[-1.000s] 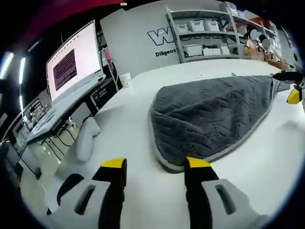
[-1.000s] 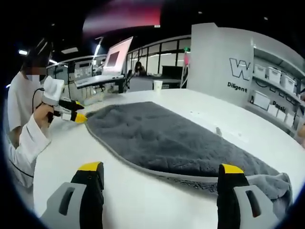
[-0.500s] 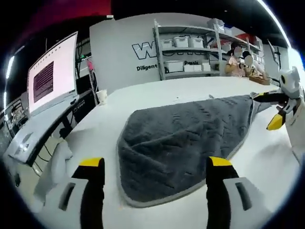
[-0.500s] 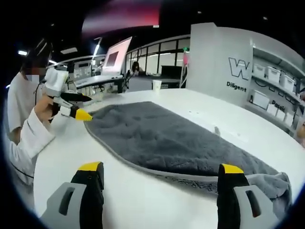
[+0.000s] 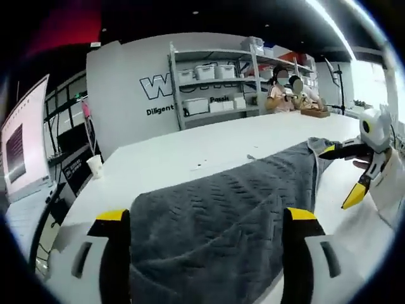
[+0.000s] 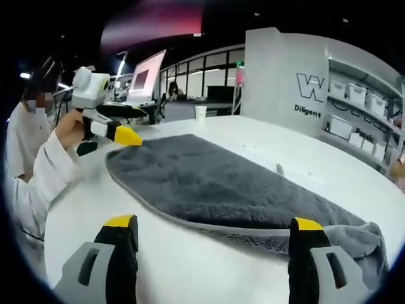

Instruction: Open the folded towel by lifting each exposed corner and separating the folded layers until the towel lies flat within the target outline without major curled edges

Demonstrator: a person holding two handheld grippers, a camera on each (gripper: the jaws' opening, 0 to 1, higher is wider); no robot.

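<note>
Jaws of the left gripper [image 5: 205, 221] stand wide apart and grip nothing, and the near end of the grey towel [image 5: 234, 209] lies straight between them, its rounded edge passing under and between the two yellow tips, so this gripper is right at the cloth. From there the towel's long axis runs away from the jaws and slightly to their right across the white table [image 5: 190, 149], ending at a bunched corner where the right gripper [image 5: 351, 174] comes in, yellow tips parted. In the right gripper view the right gripper's own jaws [image 6: 207, 223] are likewise spread and hold nothing; the towel's pale-bordered long edge [image 6: 209, 225] lies just ahead of them and crosses between the two tips, with the rumpled, doubled-over corner [image 6: 367, 244] off beside the right-hand jaw. Beyond, the cloth stretches away and to the left of these jaws toward the other gripper, held up in a white-sleeved hand [image 6: 69, 130] above the far end. My judgement is that each gripper is nearest its own end of the towel, one at each end of the long axis, and the bunched corner beside the right-hand jaw looks the most obvious layer left to lift.
</note>
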